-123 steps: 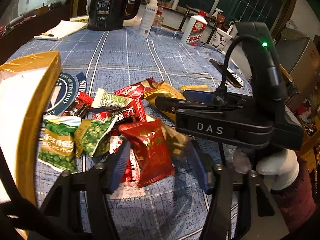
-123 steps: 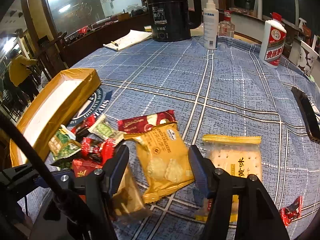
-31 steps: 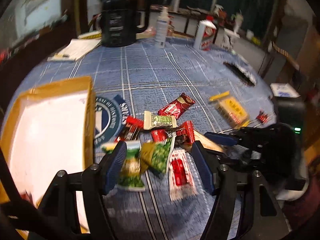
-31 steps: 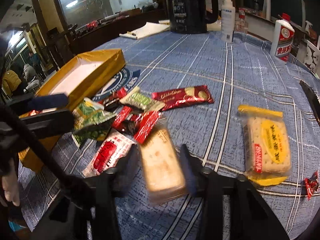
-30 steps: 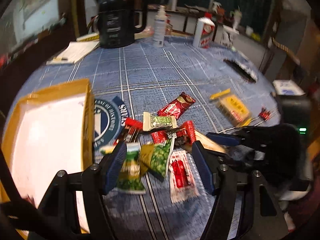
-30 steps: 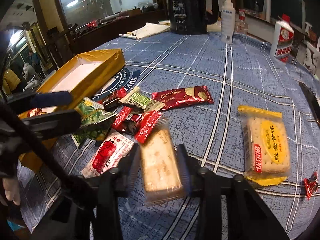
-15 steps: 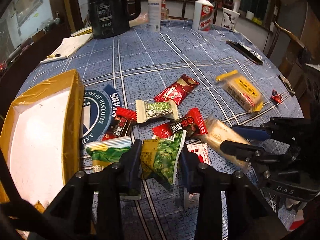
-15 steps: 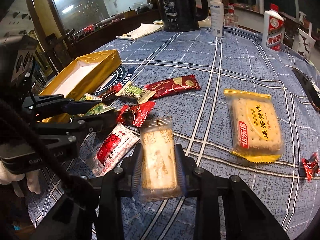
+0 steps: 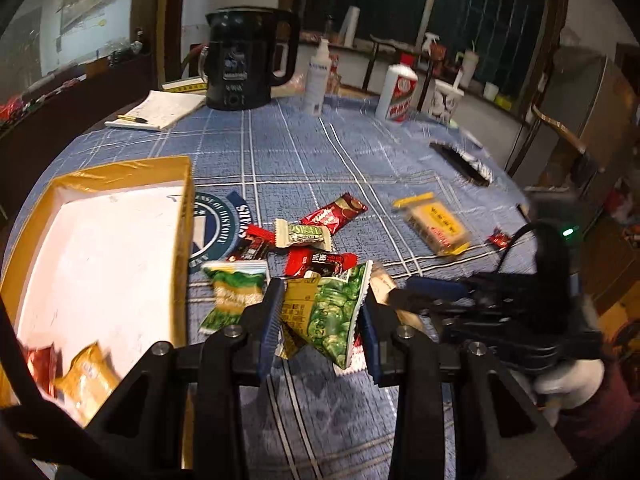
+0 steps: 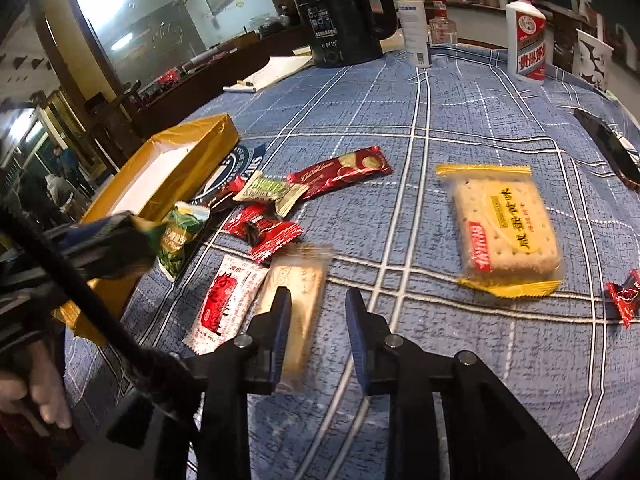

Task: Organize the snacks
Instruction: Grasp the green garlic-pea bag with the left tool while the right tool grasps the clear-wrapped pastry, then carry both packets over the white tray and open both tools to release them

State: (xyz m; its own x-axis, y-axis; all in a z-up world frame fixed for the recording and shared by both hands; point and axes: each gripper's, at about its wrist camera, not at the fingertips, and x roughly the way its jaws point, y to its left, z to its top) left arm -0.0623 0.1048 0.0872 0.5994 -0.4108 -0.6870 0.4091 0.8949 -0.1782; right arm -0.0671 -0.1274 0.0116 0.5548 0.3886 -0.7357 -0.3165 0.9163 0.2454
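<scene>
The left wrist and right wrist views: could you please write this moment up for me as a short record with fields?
Left hand-held gripper: shut on a green pea packet; jaws have just been closing on it.
Right hand-held gripper: over a pale biscuit packet that sits mostly by one finger; grip cannot be told.
Box: gold walls, white inside, a gold packet in the near corner.
Loose on the tablecloth: yellow cracker pack, plus red and green wrappers.
</scene>
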